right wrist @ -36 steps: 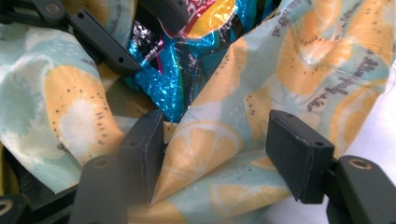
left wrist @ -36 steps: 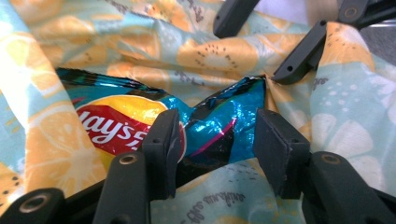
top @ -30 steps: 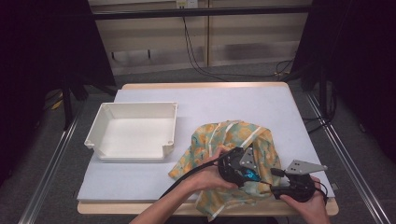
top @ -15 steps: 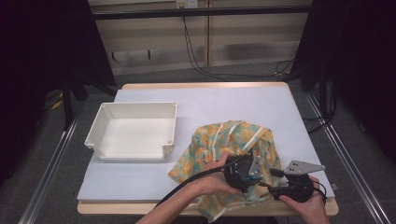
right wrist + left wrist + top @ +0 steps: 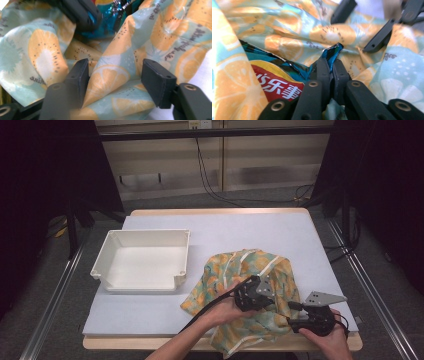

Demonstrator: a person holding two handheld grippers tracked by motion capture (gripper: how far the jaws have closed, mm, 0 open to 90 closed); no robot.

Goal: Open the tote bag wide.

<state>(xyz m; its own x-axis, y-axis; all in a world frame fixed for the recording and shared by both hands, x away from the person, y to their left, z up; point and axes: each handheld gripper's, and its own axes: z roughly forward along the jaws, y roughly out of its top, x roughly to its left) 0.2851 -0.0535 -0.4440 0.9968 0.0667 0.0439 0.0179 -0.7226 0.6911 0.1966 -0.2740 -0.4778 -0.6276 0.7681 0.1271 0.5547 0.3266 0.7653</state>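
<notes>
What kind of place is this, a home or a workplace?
Probably a lab or test room, not a home: a bare work table fenced by metal rails, loose cables on the floor behind, dark curtains at both sides.

You see a glossy, crinkled foil snack bag (image 5: pixel 274 75) at 9 o'clock of matt black plastic jaws. The fruit-print cloth (image 5: pixel 250 270) looks smooth, satin-sheened. The white bin (image 5: pixel 142 262), at 9 o'clock of it, looks like matt plastic; tabletop (image 5: pixel 240 230) matt.
</notes>
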